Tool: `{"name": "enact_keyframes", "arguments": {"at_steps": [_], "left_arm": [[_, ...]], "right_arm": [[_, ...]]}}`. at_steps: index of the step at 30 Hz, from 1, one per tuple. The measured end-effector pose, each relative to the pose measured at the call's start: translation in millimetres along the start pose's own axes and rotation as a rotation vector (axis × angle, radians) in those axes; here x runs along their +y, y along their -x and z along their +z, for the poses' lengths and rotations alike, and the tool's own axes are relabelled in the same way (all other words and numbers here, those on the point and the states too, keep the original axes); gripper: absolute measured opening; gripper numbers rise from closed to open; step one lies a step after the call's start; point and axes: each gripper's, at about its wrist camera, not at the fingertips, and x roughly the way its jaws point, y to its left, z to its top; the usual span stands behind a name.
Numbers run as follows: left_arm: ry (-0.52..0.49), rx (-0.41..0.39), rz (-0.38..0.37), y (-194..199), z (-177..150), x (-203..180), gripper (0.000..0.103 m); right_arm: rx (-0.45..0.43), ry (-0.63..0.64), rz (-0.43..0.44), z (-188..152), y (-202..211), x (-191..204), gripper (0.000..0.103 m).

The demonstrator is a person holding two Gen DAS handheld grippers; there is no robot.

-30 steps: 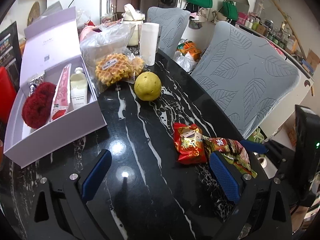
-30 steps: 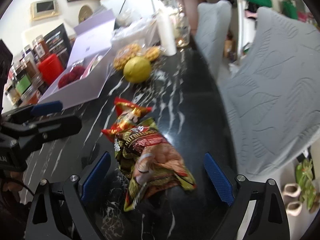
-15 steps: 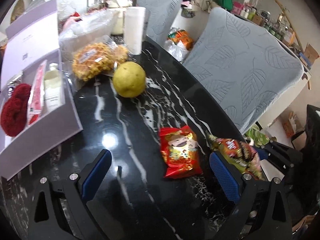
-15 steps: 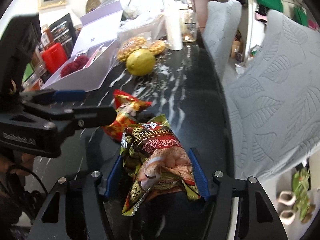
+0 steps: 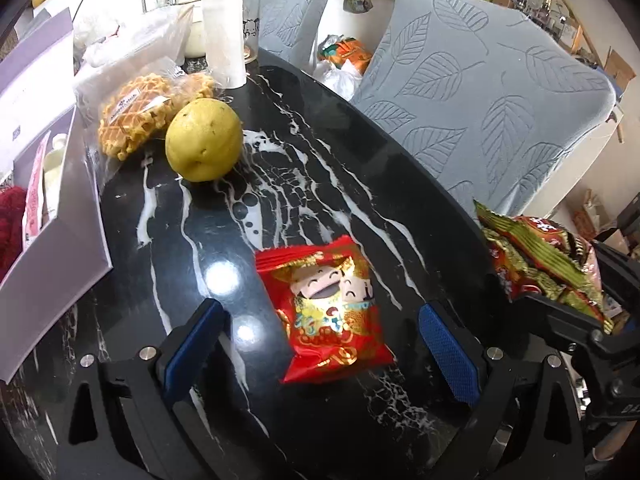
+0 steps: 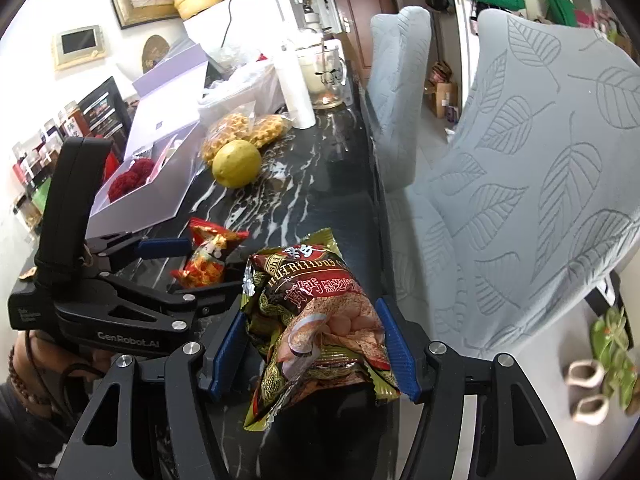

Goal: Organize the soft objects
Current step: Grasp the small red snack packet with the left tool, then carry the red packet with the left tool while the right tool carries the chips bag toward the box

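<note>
- The right gripper has its jaws part closed on the green-and-brown snack bag, both blue pads pressing its sides, at the lower centre of the right wrist view. They have just been closing, with the bag between them.
- The bag looks puffed and crinkly, so I judge the film could slide or buckle between the pads and the bag could drop, possibly past the rim of the surface toward the chair.
- Squeezing harder could crush what is inside or burst the seal.
- The left gripper hangs with its jaws wide open and nothing gripped, one finger on either side of the red snack packet at the lower centre of the left wrist view.
- The packet lies flat on glossy black marble; closing on it could just skate it along or pinch only a thin edge.
- The two grippers sit close side by side, so they could knock together.
- The red packet is shiny, with a cartoon face and crimped ends.
- The lilac box at the left edge already holds a red fluffy item; the yellow fruit stands near it.
</note>
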Motion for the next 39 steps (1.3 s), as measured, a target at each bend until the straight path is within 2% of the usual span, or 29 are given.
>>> {"name": "enact_keyframes", "arguments": {"at_steps": [2,3,4,8,10,14,20,39], "left_arm": [[0.005,-0.002,0.006,-0.2,1.1,-0.1,0.097],[0.007,-0.007,0.002,0.8,1.2,0.0,0.080],[0.008,-0.022,-0.001,2.5,1.5,-0.4,0.058],[-0.015,-0.035,0.004,9.2,2.9,-6.5,0.047],[-0.018,-0.036,0.003,10.3,2.5,-7.6,0.044],[0.002,-0.035,-0.048,11.5,1.3,-5.9,0.044],[-0.009,-0.065,-0.061,28.4,-3.6,-7.3,0.044],[0.078,-0.159,-0.006,94.9,-42.8,41.9,0.044]], "right_arm": [[0.005,-0.009,-0.002,-0.6,-0.5,-2.8,0.063],[0.005,-0.012,-0.001,-1.2,-0.5,-3.9,0.063],[0.007,-0.015,-0.001,-1.3,-1.1,-4.4,0.063],[0.011,-0.022,-0.003,-2.7,-0.9,-5.6,0.063],[0.010,-0.024,0.000,-2.3,-1.0,-5.2,0.063],[0.009,-0.022,-0.008,-2.0,-0.1,-4.0,0.063],[0.012,-0.021,-0.022,-1.9,0.1,2.1,0.063],[-0.011,0.060,0.041,-4.6,6.9,74.7,0.063]]}}
